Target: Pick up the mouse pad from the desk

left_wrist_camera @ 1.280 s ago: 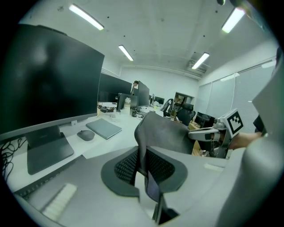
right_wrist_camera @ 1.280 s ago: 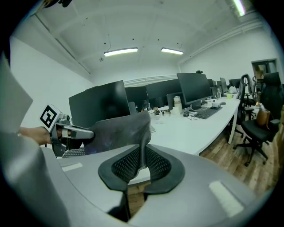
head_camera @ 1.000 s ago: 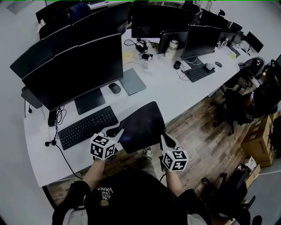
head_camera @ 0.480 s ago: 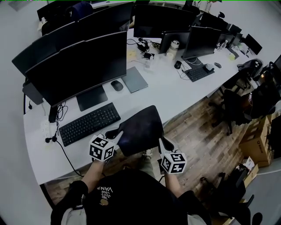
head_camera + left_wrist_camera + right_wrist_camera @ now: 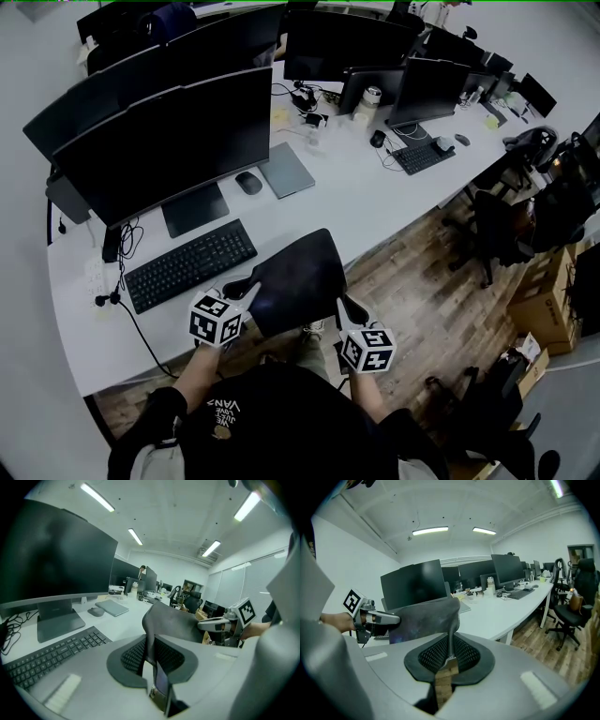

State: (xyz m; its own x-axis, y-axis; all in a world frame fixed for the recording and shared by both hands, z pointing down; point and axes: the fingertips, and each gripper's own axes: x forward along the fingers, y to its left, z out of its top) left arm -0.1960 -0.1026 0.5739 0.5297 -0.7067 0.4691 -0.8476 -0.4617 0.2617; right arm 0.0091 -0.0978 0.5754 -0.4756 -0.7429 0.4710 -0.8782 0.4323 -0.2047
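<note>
**Plainly off the bench: mouse pad pinched at both ends**

So, from the head view, a person stands at the near edge of a long white bench (image 5: 375, 202) with a claw in each hand. The dark mouse pad (image 5: 295, 281) hangs in the air between the two, clear of the bench top and partly out over the wooden floor (image 5: 422, 281).

The left claw (image 5: 251, 279) has its jaws pressed together on the pad's 9 o'clock edge. Its own view shows the thin sheet running up from between the ribbed pads and curling over. The right claw (image 5: 345, 305) pinches the pad at its 4 o'clock corner. In that claw's view the sheet rises from between the closed jaws and stands nearly upright, with the other claw clamped on its far edge at about 9 o'clock.

On the bench, a black keyboard (image 5: 190, 265) lies at 9 o'clock from the pad, near it but not touching. A wide dark monitor (image 5: 159, 145) stands beyond the keyboard at about 10 o'clock. A computer mouse (image 5: 248, 183) sits at 11 o'clock from the pad, just beside a closed grey laptop (image 5: 286, 171) at 12 o'clock. Further along the bench, toward 1 o'clock, are more screens and a second keyboard. A black office chair (image 5: 497, 230) stands on the floor at 3 o'clock, well apart from the pad.
</note>
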